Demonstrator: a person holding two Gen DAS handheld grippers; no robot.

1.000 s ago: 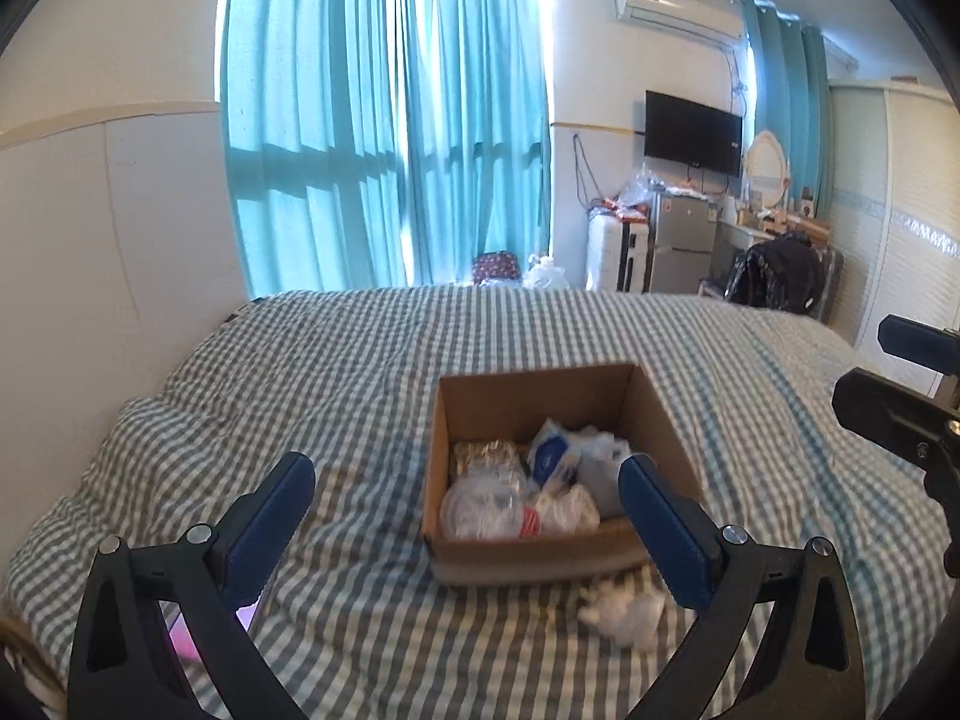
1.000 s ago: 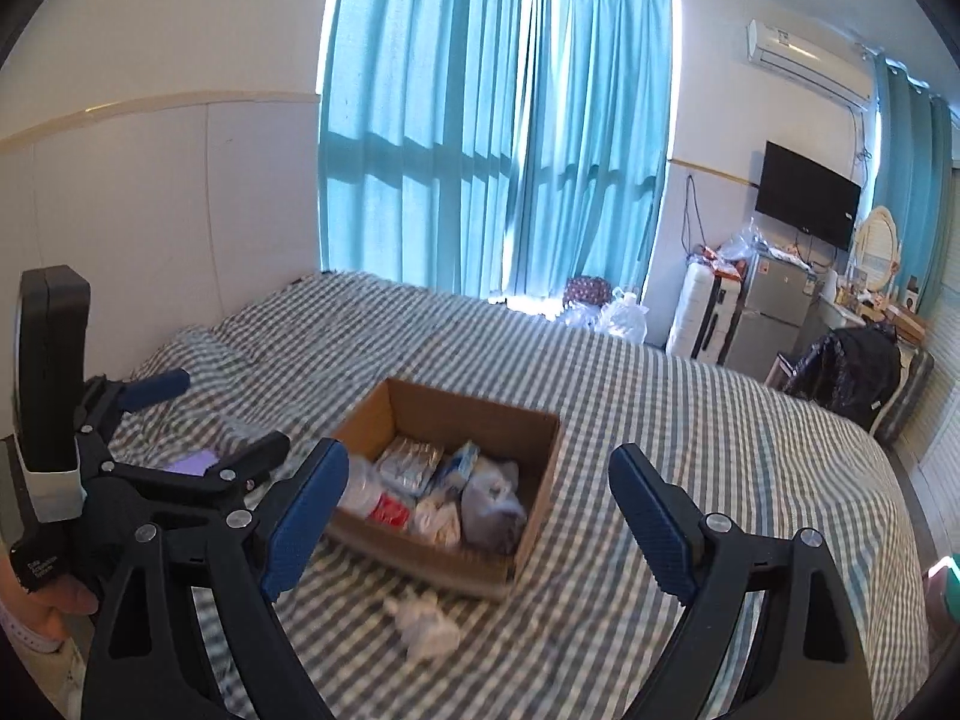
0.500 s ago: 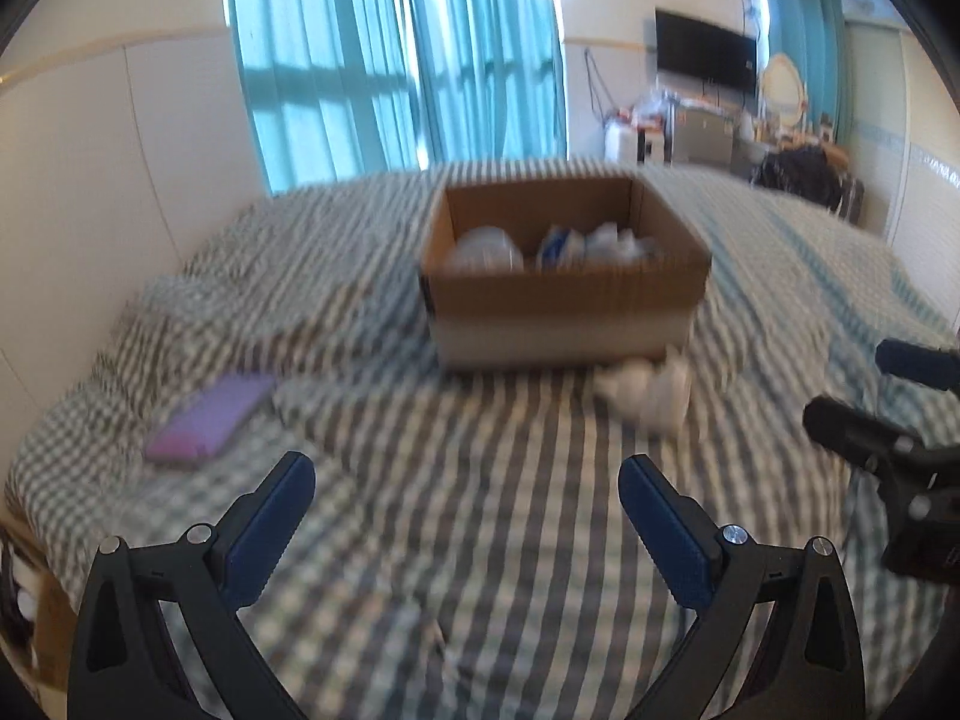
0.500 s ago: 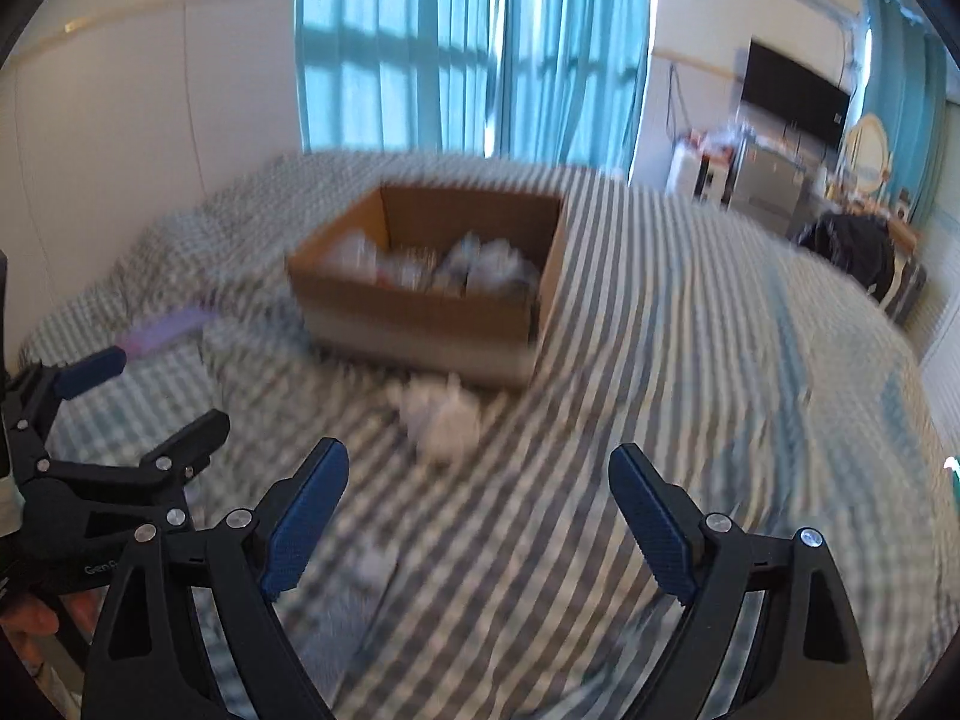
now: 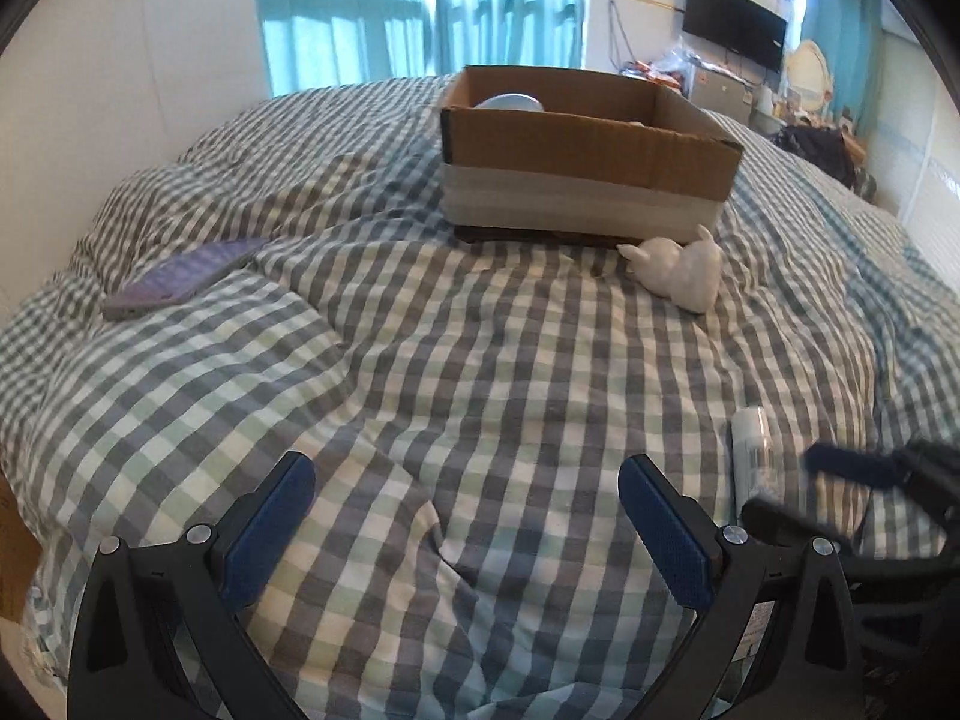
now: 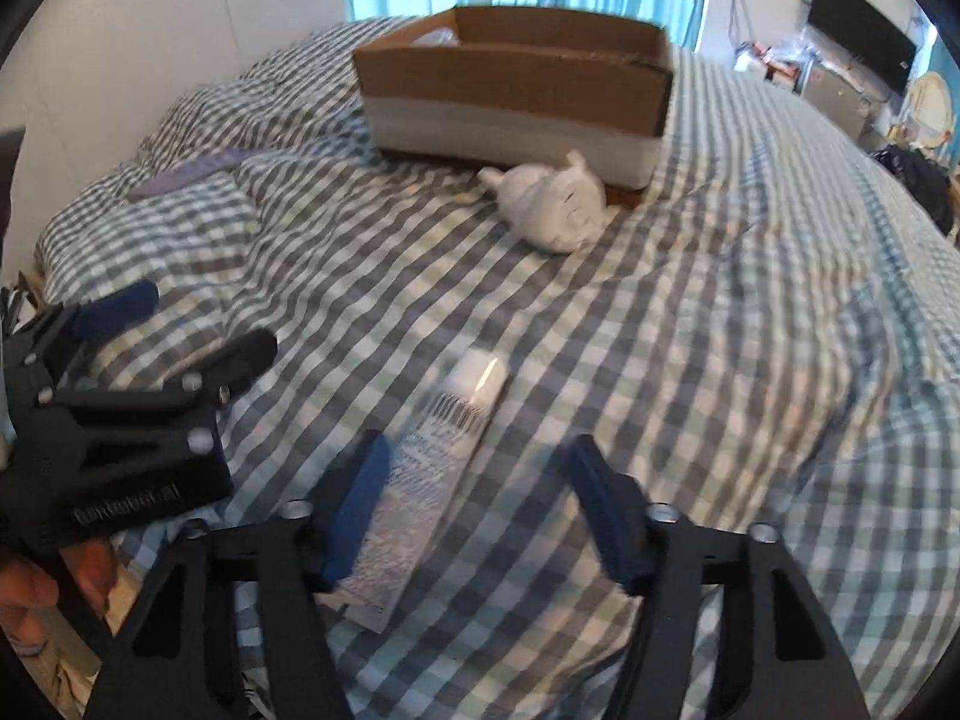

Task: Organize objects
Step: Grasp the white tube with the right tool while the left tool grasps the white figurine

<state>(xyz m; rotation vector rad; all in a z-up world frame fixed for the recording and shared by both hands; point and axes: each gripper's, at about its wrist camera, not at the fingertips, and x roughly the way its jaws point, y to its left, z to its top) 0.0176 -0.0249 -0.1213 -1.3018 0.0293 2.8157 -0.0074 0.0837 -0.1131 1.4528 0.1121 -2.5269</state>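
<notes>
Checked bedding is covering the bed in a curtained room, bearing a cardboard box, a white figurine touching the box's near corner, and a purple flat item. Left gripper is hovering wide, empty. Only the right view is showing the white tube whole, lying between the closing right gripper pads, not yet pinched.

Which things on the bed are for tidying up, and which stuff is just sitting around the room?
For tidying:
cardboard box
white tube
white animal figure
purple flat thing

Just around:
curtains
TV
checked bedcover
</notes>
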